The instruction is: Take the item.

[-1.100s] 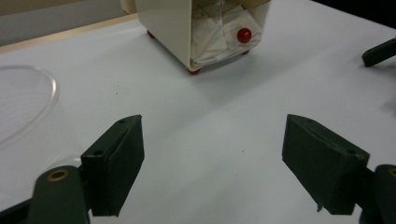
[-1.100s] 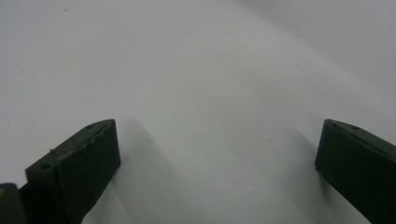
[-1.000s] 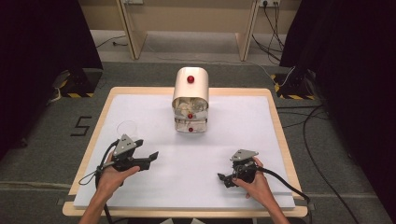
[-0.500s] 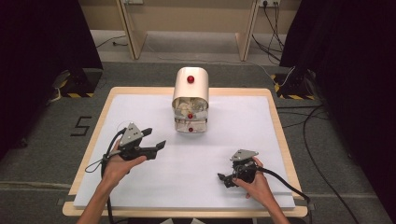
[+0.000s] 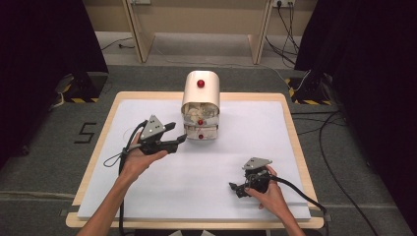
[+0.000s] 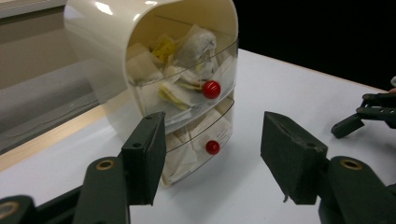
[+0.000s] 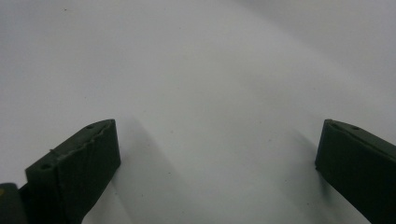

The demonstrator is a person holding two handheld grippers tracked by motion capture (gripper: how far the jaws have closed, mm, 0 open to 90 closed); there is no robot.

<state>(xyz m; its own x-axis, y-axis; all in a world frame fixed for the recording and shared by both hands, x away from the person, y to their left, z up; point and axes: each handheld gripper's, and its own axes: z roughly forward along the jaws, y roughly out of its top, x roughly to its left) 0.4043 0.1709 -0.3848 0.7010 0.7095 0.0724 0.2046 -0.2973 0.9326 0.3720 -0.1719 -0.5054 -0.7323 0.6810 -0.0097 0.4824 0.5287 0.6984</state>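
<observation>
We are lifting our left gripper from beside the glass toward the drawer box, its empty fingers narrowing for the lower red knob; our right gripper is resting wide-fingered on the desk.

There is one table with one big white sheet on top of it. On the sheet stands one little cream cabinet. It has two see-through drawers, an upper drawer and a lower drawer. There are three red knobs: one on each drawer and one on top of the cabinet. The drawers hold lots of small paper packets (too many and too squashed to count). There are two grippers, a left gripper and a right gripper, and each has two black jaws. Two hands hold them, one each.
</observation>
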